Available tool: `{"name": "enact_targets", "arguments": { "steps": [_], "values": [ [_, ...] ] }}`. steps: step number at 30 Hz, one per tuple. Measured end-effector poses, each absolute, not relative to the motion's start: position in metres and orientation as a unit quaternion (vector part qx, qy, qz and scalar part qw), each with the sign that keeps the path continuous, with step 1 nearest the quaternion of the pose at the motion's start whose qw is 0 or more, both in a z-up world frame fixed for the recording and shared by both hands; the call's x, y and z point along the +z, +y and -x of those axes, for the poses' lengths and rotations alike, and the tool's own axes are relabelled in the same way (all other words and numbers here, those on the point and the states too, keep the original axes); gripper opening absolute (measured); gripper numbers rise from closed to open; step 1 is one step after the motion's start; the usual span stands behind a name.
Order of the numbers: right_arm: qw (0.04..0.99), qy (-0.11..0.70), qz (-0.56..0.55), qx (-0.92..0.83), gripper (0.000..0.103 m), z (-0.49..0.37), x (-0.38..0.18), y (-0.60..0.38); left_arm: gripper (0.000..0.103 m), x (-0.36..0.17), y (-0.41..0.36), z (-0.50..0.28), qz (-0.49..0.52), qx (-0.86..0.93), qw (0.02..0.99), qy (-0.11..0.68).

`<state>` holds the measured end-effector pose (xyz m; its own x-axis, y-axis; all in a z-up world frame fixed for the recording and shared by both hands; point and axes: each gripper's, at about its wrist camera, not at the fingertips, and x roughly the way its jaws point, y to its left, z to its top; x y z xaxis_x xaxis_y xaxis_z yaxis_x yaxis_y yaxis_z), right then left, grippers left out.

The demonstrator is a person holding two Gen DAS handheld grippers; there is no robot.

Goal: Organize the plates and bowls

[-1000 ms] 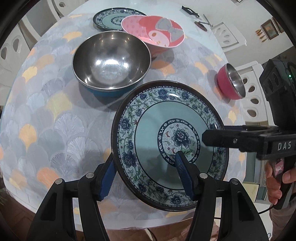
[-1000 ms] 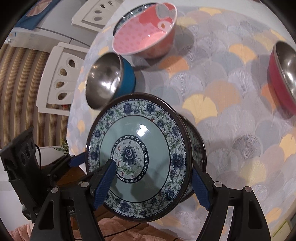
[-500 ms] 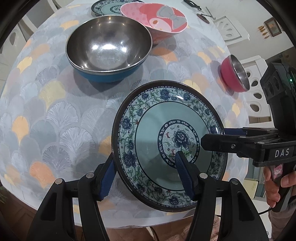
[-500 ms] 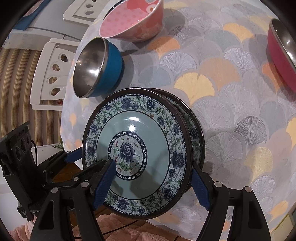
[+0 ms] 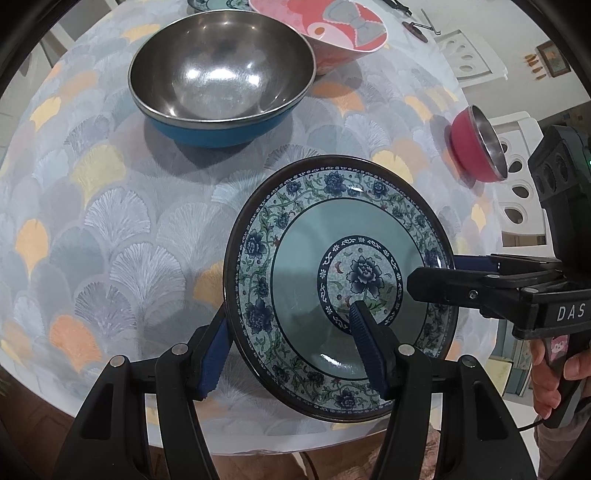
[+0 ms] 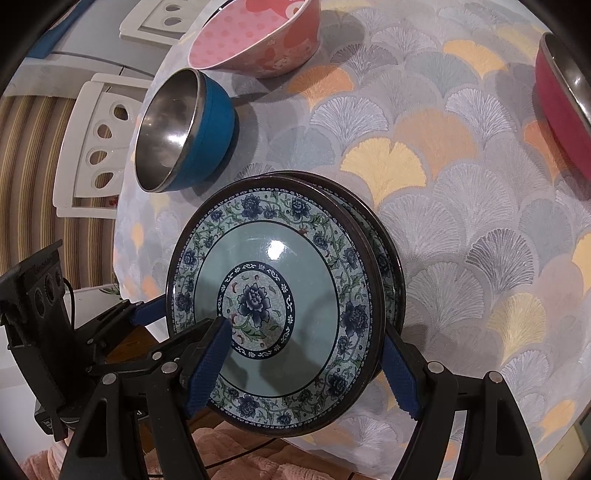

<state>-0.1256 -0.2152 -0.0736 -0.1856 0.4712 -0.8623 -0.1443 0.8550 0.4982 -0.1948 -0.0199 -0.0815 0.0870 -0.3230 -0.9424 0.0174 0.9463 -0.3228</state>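
A blue floral plate (image 5: 295, 258) is held tilted between both grippers near the table's front edge. My left gripper (image 5: 288, 317) is shut on its near rim, one pad inside the plate and one under it. My right gripper (image 6: 304, 326) is shut on the same plate (image 6: 288, 266), and in the left wrist view the right gripper (image 5: 443, 277) reaches in from the right. A second matching plate (image 6: 393, 266) lies right beneath on the cloth. I cannot tell whether the two plates touch. In the right wrist view the left gripper (image 6: 147, 314) comes in from the left.
A steel bowl with a blue outside (image 5: 221, 74) stands behind the plates, and a pink bowl (image 5: 332, 26) stands beyond it. A small red steel bowl (image 5: 476, 147) sits at the right. The fan-patterned tablecloth (image 5: 110, 240) covers the round table. White chairs (image 6: 92, 147) stand around it. A hand (image 5: 554, 376) holds the right gripper's handle.
The held plate has come down closer to the plate lying under it. Both cameras now sit nearer the table and bowls. Both grips look unchanged.
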Motion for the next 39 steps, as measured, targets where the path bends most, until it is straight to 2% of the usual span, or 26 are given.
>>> {"name": "enact_targets", "arguments": {
  "steps": [29, 39],
  "values": [
    [0.602, 0.762, -0.094, 0.220, 0.077, 0.118, -0.088, -0.213, 0.059, -0.099, -0.015, 0.194, 0.140, -0.123, 0.700, 0.689],
    [0.595, 0.770, -0.070, 0.218, 0.077, 0.114, -0.066, -0.225, 0.059, -0.069, 0.041, 0.198, 0.186, -0.116, 0.694, 0.686]
  ]
}}
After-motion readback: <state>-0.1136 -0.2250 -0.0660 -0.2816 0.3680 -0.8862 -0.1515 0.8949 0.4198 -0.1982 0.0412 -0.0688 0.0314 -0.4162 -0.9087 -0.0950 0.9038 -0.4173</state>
